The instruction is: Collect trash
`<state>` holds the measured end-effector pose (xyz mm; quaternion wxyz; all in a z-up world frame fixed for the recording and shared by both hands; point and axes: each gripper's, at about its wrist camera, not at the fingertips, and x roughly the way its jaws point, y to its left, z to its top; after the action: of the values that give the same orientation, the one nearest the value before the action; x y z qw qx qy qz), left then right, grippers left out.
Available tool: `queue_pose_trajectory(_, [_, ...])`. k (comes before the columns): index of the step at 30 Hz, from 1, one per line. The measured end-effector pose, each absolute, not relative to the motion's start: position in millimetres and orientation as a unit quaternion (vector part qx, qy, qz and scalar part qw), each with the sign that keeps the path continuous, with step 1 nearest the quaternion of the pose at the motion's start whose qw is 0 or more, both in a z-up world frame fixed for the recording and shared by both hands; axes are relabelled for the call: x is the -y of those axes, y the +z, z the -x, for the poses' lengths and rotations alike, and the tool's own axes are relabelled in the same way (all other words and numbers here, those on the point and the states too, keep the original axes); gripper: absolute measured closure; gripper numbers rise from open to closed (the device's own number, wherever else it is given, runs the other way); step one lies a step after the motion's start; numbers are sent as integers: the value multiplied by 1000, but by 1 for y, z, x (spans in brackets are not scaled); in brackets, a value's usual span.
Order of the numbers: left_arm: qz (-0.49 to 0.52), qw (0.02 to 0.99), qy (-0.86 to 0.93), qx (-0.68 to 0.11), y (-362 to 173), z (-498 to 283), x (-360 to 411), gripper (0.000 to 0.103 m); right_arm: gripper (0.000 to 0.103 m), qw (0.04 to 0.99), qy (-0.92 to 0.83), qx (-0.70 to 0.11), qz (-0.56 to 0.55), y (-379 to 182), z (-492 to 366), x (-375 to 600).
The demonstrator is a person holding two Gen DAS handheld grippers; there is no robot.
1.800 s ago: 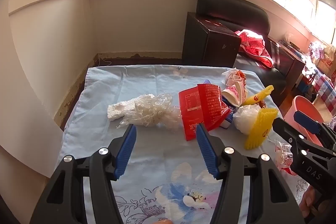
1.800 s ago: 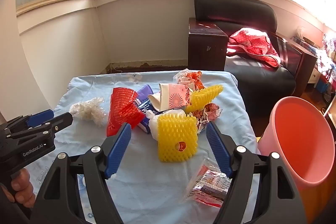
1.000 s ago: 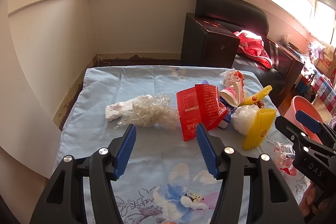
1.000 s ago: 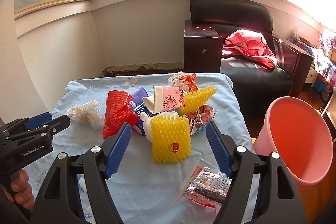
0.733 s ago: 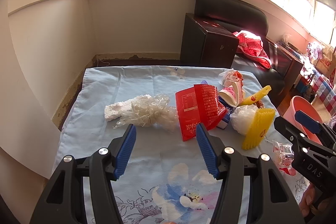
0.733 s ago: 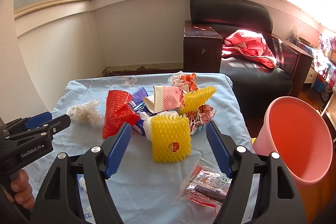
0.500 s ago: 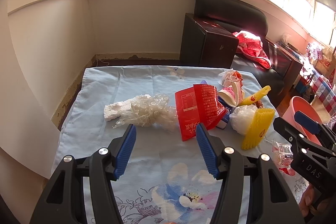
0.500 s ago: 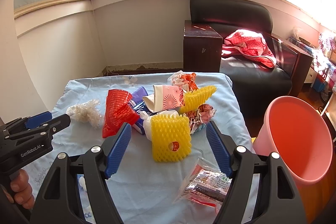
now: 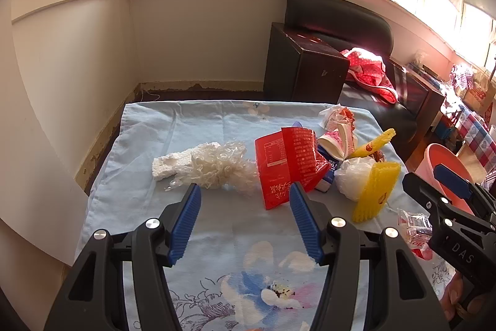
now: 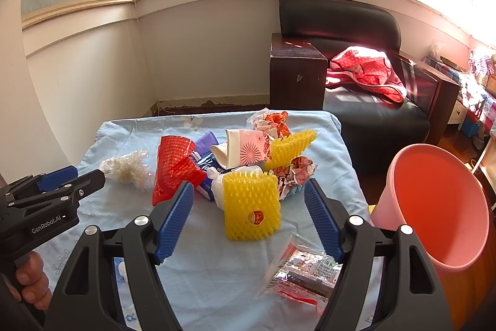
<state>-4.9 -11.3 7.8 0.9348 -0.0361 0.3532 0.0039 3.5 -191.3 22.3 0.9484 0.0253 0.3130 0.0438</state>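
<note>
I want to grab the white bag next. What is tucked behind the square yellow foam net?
Behind the yellow foam net, a crumpled white plastic bag leans against its back. How far the bag runs down behind the net is covered.

Two gripper-mounted fisheye cameras look down and forward over the pale blue floral tablecloth [image 9: 148,141] from its near edge, the left-hand view nearer the wall side, the right-hand view nearer the pink plastic bin [image 10: 440,203], both sharing the square yellow foam fruit net [image 10: 251,207] [image 9: 376,191].
</note>
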Motion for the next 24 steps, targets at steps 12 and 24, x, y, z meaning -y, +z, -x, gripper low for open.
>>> queue_pose_trajectory(12, [37, 938, 1, -345, 11, 10, 9, 44, 29, 950, 43, -307, -26, 25, 0, 193])
queue_pose_trajectory(24, [36, 938, 0, -344, 11, 12, 8, 44, 29, 950, 40, -308, -29, 25, 0, 196])
